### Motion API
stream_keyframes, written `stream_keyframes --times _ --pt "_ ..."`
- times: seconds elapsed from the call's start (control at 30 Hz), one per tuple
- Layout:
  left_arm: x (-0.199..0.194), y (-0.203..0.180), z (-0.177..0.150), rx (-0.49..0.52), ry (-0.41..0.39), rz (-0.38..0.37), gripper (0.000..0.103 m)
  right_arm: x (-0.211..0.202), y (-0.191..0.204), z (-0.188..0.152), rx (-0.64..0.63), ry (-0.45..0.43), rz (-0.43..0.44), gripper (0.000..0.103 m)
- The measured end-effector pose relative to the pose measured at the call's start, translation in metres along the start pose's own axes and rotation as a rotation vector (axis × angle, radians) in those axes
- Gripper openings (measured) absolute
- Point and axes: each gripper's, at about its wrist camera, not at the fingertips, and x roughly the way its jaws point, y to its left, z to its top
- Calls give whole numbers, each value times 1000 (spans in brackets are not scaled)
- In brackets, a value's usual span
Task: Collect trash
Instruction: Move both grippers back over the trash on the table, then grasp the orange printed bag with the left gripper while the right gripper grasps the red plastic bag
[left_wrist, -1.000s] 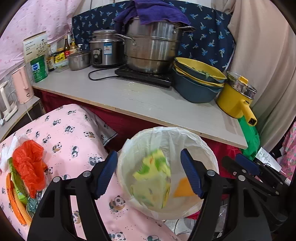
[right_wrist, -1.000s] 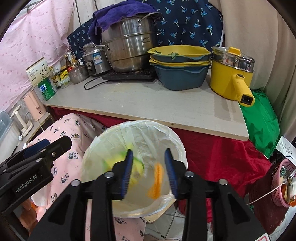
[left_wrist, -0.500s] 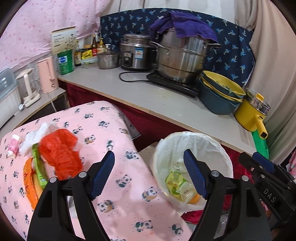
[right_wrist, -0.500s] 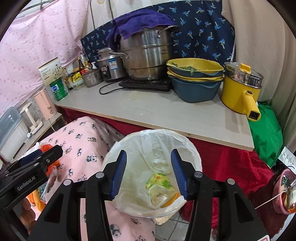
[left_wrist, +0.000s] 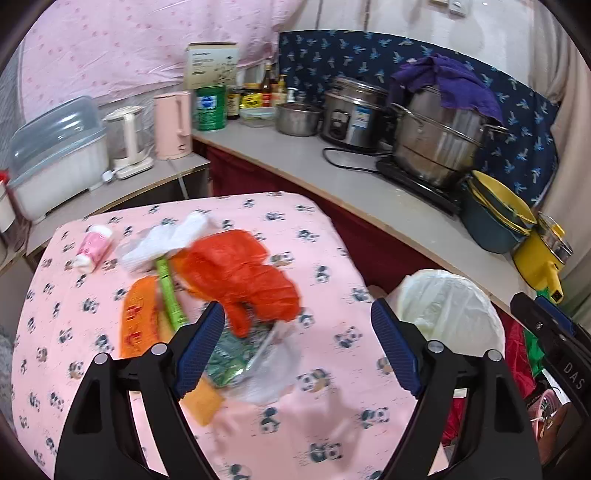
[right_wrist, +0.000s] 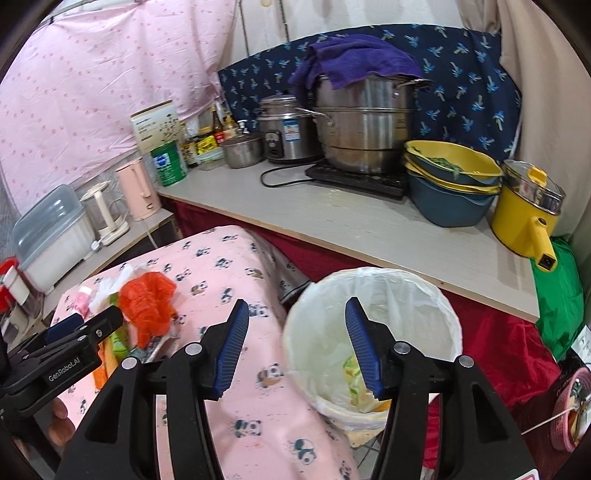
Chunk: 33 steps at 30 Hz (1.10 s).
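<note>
A pile of trash lies on the pink panda-print table (left_wrist: 332, 424): a red plastic bag (left_wrist: 240, 277), an orange wrapper (left_wrist: 138, 317), a green stick pack (left_wrist: 170, 295), a green foil packet (left_wrist: 229, 354), white tissue (left_wrist: 166, 240) and a pink tube (left_wrist: 94, 247). My left gripper (left_wrist: 297, 349) is open and empty, just above the near side of the pile. The white-lined trash bin (right_wrist: 373, 343) stands beside the table with yellow-green wrappers (right_wrist: 356, 380) inside. My right gripper (right_wrist: 297, 347) is open and empty over the bin's left rim. The bin also shows in the left wrist view (left_wrist: 448, 306).
A grey counter (right_wrist: 369, 229) behind holds a steel steamer pot (right_wrist: 362, 125) on a hob, a rice cooker (right_wrist: 284, 136), stacked basins (right_wrist: 450, 188), a yellow pot (right_wrist: 524, 210) and bottles. A pink kettle (left_wrist: 173, 125) and plastic box (left_wrist: 55, 151) stand at left.
Both grippers have drawn back from the bin, where the wrappers now lie. The left one has swung left over the trash pile on the table; the right has opened wider.
</note>
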Motion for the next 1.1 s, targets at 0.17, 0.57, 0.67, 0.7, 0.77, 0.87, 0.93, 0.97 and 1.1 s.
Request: stream_keyframes --times 0.17,0.57,0.67,0.7,0.77,0.87,0.93,0.97,1.1 --pt "-9 38 -6 -52 3 65 78 -3 33 -3 -53 3 40 58" --pt "-16 118 -29 -171 43 180 80 4 102 -14 -145 48 131 63" --pt "-16 132 -34 -190 51 191 81 11 117 -17 -161 67 151 63" --pt "-15 136 -35 -195 54 193 81 14 122 -18 -166 73 156 63" --pt "-14 143 -38 -206 62 194 82 19 131 -20 -176 86 166 63" --pt "-10 152 -43 -218 76 194 85 29 141 -22 -187 102 178 63" --pt "-6 156 -45 -230 89 191 86 36 147 -23 -193 112 179 63" --pt "-3 158 -46 -236 97 188 87 40 149 -23 -194 119 180 63" --pt "9 165 -50 -259 126 167 88 57 152 -24 -186 149 185 63"
